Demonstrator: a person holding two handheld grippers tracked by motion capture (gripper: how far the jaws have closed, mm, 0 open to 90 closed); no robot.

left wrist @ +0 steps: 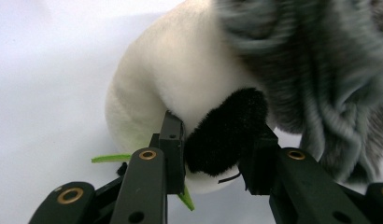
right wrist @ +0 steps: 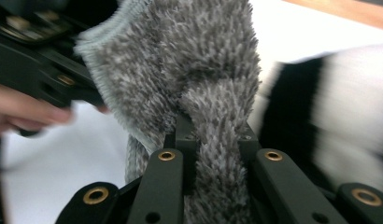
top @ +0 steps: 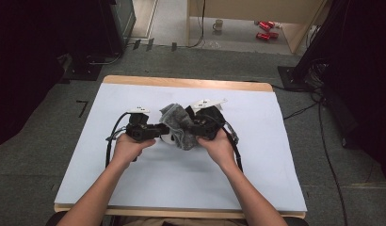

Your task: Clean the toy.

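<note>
Both forearms come in from the bottom of the high view and angle inward, so the two hands meet around the middle of the white surface (top: 134,188). The left hand (top: 126,147) holds the left gripper (top: 159,130) roughly level, pointing to the right, and the right hand (top: 218,145) holds the right gripper (top: 193,128) pointing back at it, with cables trailing off both. Squeezed between them is a plush toy (left wrist: 180,79), white-bodied with black bits, sitting just above the surface, and a fuzzy grey sock (top: 178,123) is draped over it. In the left gripper view the jaws are clamped on a black furry limb (left wrist: 224,133) of the toy, pads pressing in from both sides, with the white belly right behind and the grey sock hanging off to the right. A little green strip (left wrist: 110,158) pokes out by the jaw. In the right gripper view the jaws are closed tight on a bunched fold of the sock (right wrist: 213,135), and the toy's black and white fur sits just beside it on the right. No writing or labels that I can read anywhere. Farther back, past the surface's wooden edge, there's a mug (top: 218,25) and some red cans (top: 266,29) on the floor.
</note>
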